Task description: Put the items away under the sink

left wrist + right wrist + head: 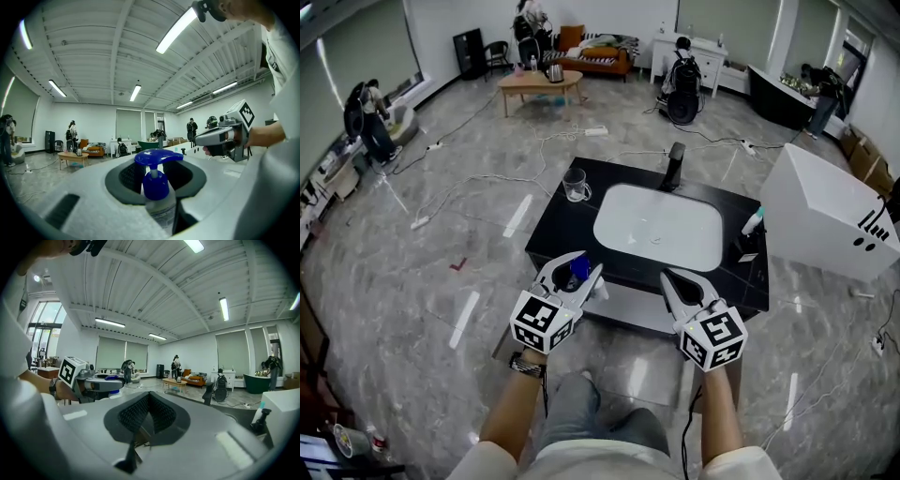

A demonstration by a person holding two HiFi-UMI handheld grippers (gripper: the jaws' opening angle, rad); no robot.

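Note:
A pump bottle [579, 270] with a blue pump head [157, 157] and a pale body stands upright between the jaws of my left gripper [577, 274], which is shut on it. In the left gripper view the bottle [158, 197] fills the gap between the dark pads. My right gripper [682, 284] hovers beside it at the front edge of the black sink counter [572, 232]; its pads [161, 416] meet with nothing between them. Both grippers are in front of the white basin [661, 225]. A pale shelf [628, 309] shows below the counter's front edge.
On the counter stand a black faucet [674, 165], a glass cup [575, 185] at the left and a small white bottle [753, 221] at the right. A big white box [825, 211] sits to the right. Cables lie across the floor.

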